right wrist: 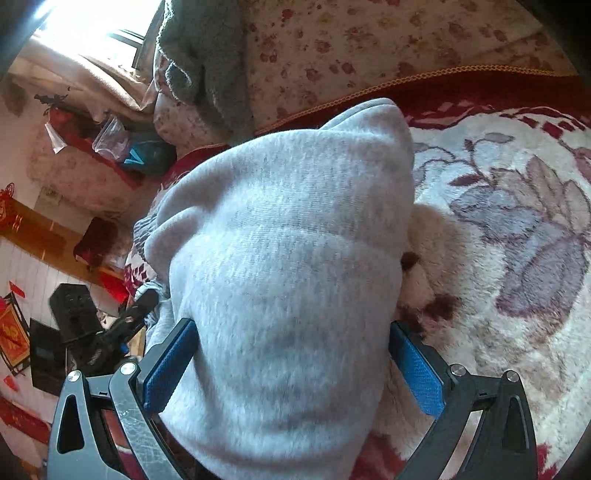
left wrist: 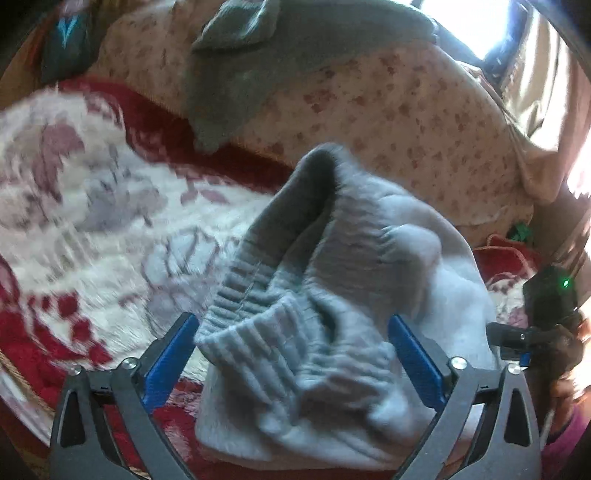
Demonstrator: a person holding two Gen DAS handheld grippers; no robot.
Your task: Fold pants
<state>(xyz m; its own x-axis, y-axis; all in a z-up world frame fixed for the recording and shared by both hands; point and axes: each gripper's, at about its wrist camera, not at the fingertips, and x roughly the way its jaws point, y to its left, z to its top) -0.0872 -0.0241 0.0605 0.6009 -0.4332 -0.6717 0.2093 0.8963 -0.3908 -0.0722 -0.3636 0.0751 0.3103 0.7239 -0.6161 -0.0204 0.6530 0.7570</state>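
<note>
The pants (left wrist: 332,295) are light grey fleece with a ribbed elastic waistband (left wrist: 251,291). They lie bunched on a red and white floral blanket (left wrist: 92,221). In the left wrist view my left gripper (left wrist: 291,332) stands wide open with the waistband bunched between its blue pads (left wrist: 173,354). In the right wrist view my right gripper (right wrist: 291,332) is also wide open, with a thick fold of the pants (right wrist: 288,258) filling the gap between its blue pads (right wrist: 417,365). The right gripper shows at the right edge of the left wrist view (left wrist: 517,336).
A grey-green garment (left wrist: 258,66) lies on a beige floral quilt (left wrist: 406,122) behind the pants. A dark teal item (left wrist: 66,40) is at the far left. A bright window (left wrist: 469,22) is behind. The room's wall with red decorations (right wrist: 14,332) shows left.
</note>
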